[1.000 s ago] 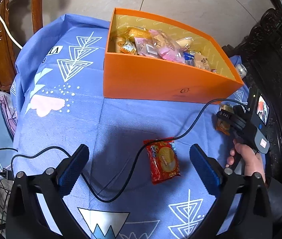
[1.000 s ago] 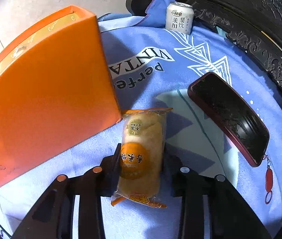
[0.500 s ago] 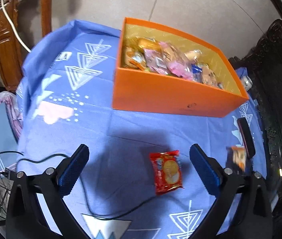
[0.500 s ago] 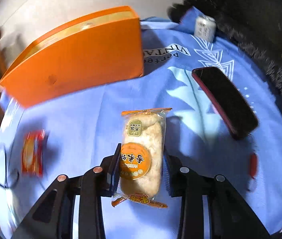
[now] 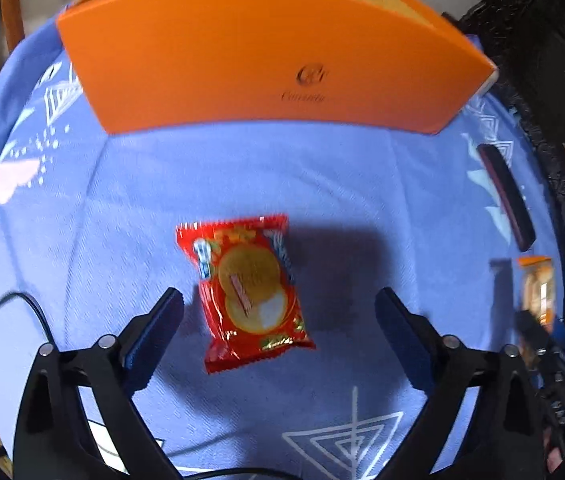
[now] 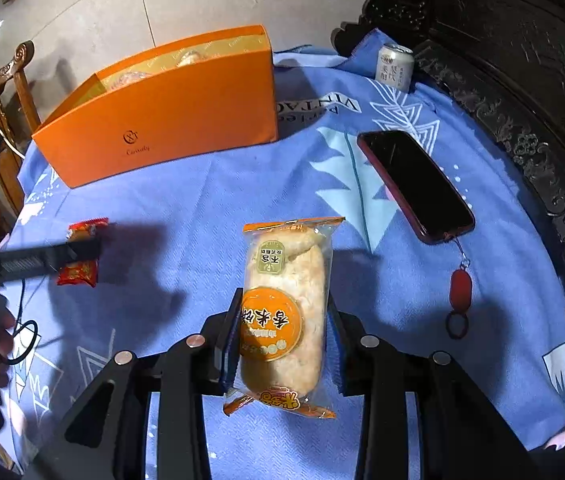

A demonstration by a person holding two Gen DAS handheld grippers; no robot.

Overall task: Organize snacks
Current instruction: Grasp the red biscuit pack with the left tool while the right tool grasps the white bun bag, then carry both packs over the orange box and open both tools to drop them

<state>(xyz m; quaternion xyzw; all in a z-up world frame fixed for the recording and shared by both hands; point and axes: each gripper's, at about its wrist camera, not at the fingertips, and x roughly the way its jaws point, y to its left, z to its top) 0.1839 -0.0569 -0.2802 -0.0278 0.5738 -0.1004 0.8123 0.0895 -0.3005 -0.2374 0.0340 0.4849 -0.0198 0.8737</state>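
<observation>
A: Left wrist view first. The left gripper is seen pointed down at the blue cloth, its jaws wide but closing. The red packet is framed between the fingers, flat on the cloth, and is not yet pressed by either pad.

B: And the orange box is seen beyond it, standing on the cloth. At the right edge a phone is laid flat, and an orange-wrapped rice cake is glimpsed, blurred.

A: Right wrist view now. The right gripper is clamped narrow on the rice cake, which is carried above the cloth.

B: The red packet is spotted far left, partly covered by a finger of the left gripper. The box is shown behind, snacks inside. A can is parked near the far corner.
</observation>
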